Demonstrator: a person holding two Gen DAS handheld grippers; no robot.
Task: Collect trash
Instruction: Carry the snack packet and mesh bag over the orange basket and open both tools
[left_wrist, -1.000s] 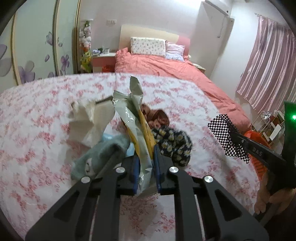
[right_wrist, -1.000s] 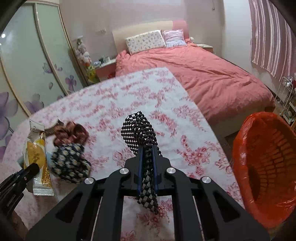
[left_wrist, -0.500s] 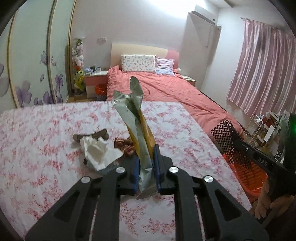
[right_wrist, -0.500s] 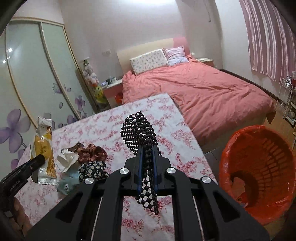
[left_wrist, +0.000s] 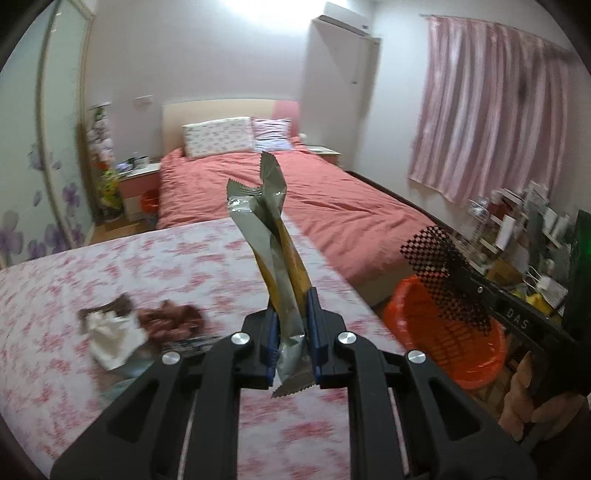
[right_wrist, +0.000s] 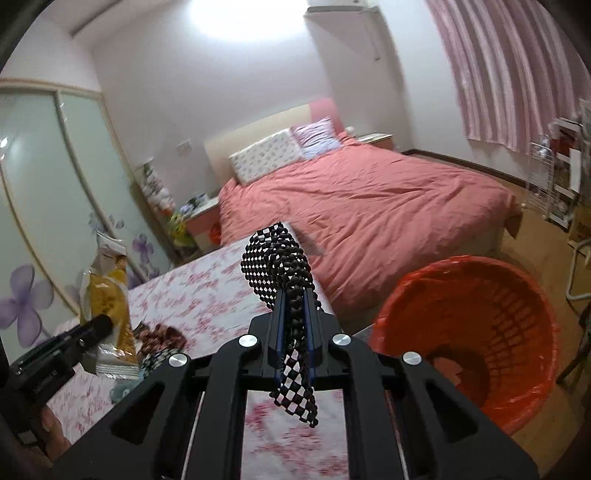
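The left hand-held gripper (left_wrist: 291, 332) pinches a snack wrapper (left_wrist: 271, 240) in the middle of its frame, and the right hand-held gripper (right_wrist: 294, 332) pinches a checkered strip (right_wrist: 282, 266), likely bound for the orange bin (right_wrist: 476, 332) at lower right.

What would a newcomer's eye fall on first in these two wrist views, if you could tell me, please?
Probably the two clamped items up front: the left gripper is shut on a silver and yellow snack wrapper that stands upright, and the right gripper is shut on a black checkered strip. Next comes the bright orange bin on the floor at the right, beside the floral-covered surface, with the pink bed behind.
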